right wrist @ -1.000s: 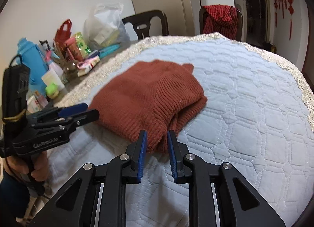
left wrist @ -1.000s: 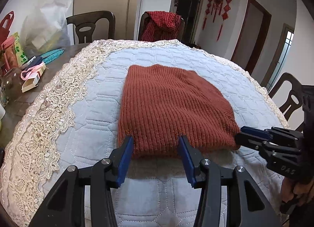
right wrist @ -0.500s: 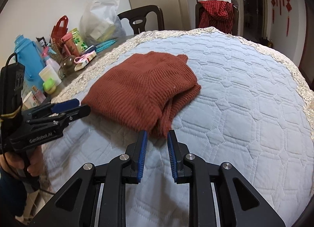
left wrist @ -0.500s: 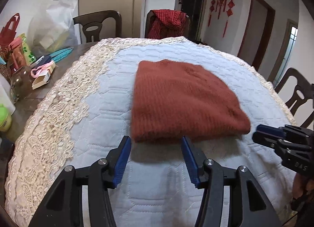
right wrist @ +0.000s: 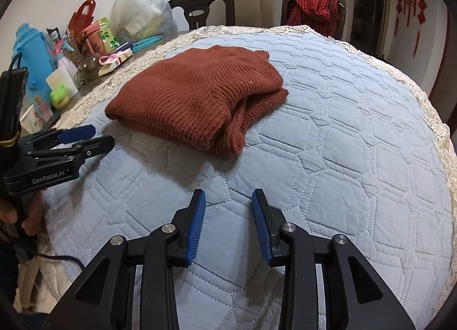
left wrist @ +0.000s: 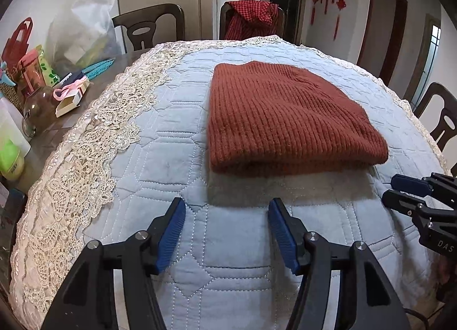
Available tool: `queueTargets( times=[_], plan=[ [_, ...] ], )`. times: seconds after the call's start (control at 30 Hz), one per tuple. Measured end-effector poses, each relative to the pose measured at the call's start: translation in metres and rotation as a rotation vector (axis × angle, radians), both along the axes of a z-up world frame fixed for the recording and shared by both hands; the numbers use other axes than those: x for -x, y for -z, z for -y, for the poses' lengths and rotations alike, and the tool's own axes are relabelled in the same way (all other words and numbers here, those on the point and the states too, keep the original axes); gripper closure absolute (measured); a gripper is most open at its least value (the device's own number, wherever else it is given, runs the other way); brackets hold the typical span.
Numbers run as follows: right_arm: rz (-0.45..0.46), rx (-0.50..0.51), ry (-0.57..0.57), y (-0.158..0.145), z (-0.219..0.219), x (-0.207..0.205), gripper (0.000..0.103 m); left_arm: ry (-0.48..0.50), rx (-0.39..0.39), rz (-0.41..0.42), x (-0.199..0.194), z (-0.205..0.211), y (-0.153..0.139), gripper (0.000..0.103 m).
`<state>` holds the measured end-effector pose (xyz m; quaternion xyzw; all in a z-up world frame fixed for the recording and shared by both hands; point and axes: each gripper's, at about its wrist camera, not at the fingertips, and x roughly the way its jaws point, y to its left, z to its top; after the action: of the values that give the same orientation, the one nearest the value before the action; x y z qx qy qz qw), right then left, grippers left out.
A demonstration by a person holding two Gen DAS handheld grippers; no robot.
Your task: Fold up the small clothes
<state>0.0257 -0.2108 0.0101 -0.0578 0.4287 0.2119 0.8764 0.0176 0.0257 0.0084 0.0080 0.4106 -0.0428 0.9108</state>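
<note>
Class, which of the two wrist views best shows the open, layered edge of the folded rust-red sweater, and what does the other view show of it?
The right wrist view: the sweater turns its right end toward the camera, so the stacked layers are visible. The left wrist view shows the sweater from its closed fold, a smooth ribbed top and rounded front edge with the layers hidden.

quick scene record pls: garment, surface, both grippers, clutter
garment: rust knit sweater, folded, lying flat
surface: blue quilt with lace edge, over a table
left gripper: open, nothing between the fingers, short of the sweater; has just been opening
right gripper: open, nothing held, clear of the sweater; has just been opening
clutter: plastic bag, blue jug beside the quilt
</note>
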Motion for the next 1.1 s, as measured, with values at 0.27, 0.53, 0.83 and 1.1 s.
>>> queueTargets(
  times=[0.27,0.53,0.83,1.1],
  plan=[
    [-0.002,-0.005,0.002,0.0003,0.0,0.0002,0.068,0.002,0.0,0.0,0.0008,0.0002,0.0002,0.037],
    [-0.009,-0.02,0.002,0.0002,0.001,-0.0004,0.067,0.003,-0.003,0.0,0.0009,0.0011,0.0005,0.036],
    [-0.008,-0.02,0.002,0.0003,0.001,-0.0005,0.067,0.001,-0.005,-0.002,0.0013,0.0028,0.0009,0.033],
    [-0.011,-0.027,0.0,-0.0004,0.0018,-0.0001,0.066,0.001,-0.006,-0.002,0.0012,0.0027,0.0008,0.033]
  ],
)
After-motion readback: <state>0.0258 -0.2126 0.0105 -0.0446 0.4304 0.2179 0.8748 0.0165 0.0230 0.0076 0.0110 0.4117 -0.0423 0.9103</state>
